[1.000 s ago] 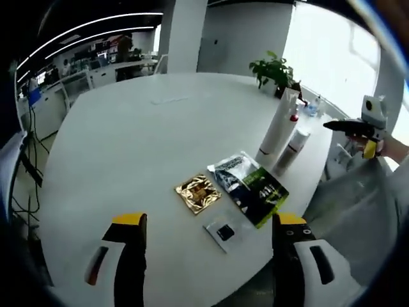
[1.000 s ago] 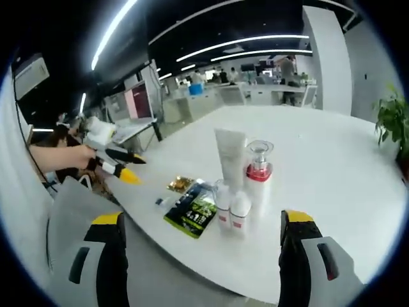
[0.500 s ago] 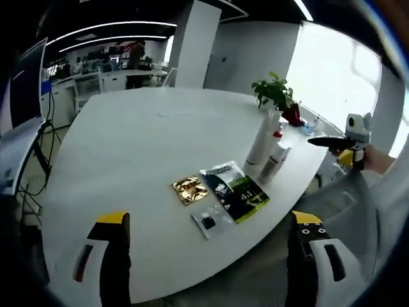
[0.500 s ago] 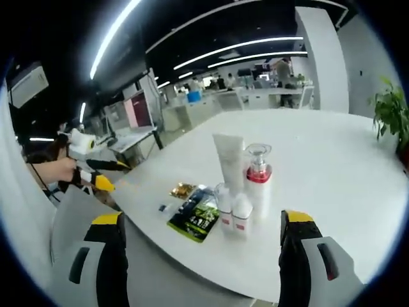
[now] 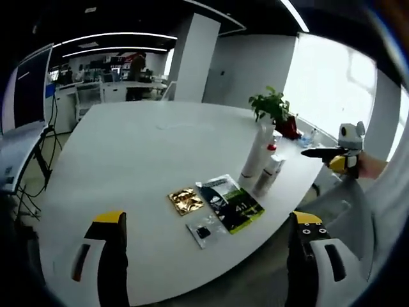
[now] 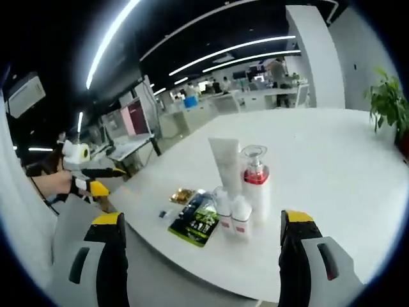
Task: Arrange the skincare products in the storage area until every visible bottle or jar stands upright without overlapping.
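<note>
Both grippers hang off the near edge of a white oval table (image 5: 128, 160), each with its jaws spread wide and nothing between them: the left gripper (image 5: 208, 240) in the left gripper view, the right gripper (image 6: 198, 236) in the right gripper view. The skincare things sit in a tight group near the table's edge. A white tube (image 6: 227, 163) stands upright on its cap, just beside a pump bottle (image 6: 257, 182) with a red collar and clear top, also upright. In front of these two, touching or nearly so, stand two small white bottles (image 6: 233, 214) with red bands. In the left gripper view the same group shows as the tube (image 5: 254, 153) and a bottle (image 5: 268, 174) close beside it. Flat on the table near the bottles lies a dark green sachet (image 5: 231, 201), with a gold sachet (image 5: 186, 199) just beside it and a small clear packet (image 5: 203, 230) with a dark square nearer the edge; the three lie apart without overlapping. A potted plant (image 5: 271, 109) stands at the far side of the table. Each gripper also appears at the edge of the other's view, held in a hand (image 6: 54, 182).
</note>
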`<act>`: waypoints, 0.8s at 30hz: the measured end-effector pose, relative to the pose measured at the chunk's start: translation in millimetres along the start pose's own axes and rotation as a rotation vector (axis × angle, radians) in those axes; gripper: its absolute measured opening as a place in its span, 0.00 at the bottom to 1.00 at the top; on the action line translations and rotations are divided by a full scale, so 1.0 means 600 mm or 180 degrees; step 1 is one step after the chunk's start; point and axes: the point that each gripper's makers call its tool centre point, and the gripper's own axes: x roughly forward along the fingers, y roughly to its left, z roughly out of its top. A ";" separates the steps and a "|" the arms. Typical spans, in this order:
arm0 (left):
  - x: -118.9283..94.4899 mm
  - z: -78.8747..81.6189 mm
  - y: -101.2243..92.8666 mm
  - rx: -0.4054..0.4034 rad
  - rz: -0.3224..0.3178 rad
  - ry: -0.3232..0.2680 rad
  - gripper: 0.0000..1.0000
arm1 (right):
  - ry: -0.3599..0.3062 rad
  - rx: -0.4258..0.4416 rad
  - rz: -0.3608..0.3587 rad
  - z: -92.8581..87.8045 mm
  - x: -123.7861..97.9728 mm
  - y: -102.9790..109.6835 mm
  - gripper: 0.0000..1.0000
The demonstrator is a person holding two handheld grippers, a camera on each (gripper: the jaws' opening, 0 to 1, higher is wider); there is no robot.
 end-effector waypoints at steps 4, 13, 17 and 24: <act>0.002 -0.004 0.001 0.0038 -0.0006 0.0045 0.97 | 0.0023 -0.0005 0.0005 -0.003 0.002 0.001 1.00; 0.002 -0.004 0.000 0.0011 -0.0004 0.0043 0.97 | 0.0056 -0.0016 0.0010 -0.006 0.002 0.003 1.00; 0.001 -0.004 0.004 -0.0025 0.0013 0.0035 0.96 | 0.0068 -0.0027 0.0011 -0.007 0.003 0.004 1.00; 0.001 -0.007 0.003 -0.0012 0.0006 0.0062 0.96 | 0.0074 -0.0027 0.0012 -0.008 0.003 0.005 1.00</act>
